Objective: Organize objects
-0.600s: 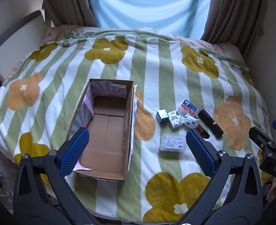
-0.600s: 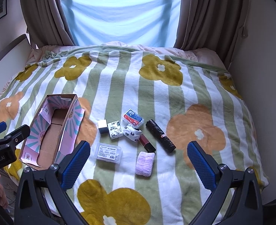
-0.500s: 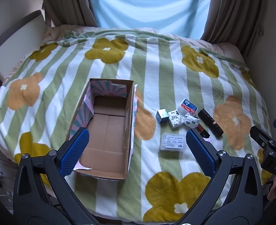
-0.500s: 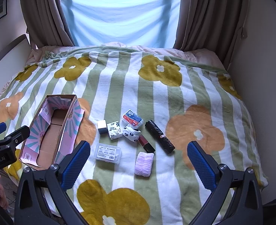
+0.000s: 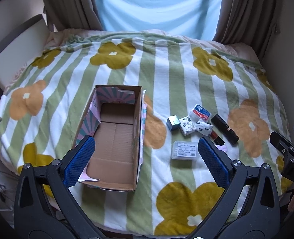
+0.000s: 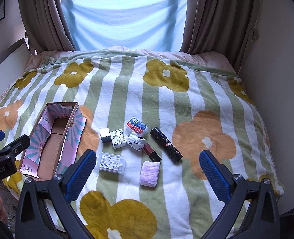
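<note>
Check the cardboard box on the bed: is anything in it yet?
Empty. The cardboard box shows only its bare brown floor; the small items lie on the blanket beside it.

On a flowered blanket [image 6: 186,103]: 1 open cardboard box [image 6: 53,139], 2 clear plastic cases [image 6: 112,163], 1 silver cube [image 6: 105,135], 1 patterned pkt [image 6: 118,137], 1 sock [image 6: 135,141], 1 lipstick [image 6: 152,153], 1 black tube [image 6: 166,145], 1 pink cloth [image 6: 150,172].

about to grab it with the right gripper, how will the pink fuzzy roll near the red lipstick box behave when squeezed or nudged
The pink fuzzy roll looks like folded plush cloth, so it will probably squash between the pads rather than resist. It seems light for its bulk. Lying flat on the soft blanket, it likely drags or unfolds instead of rolling when pushed.
</note>
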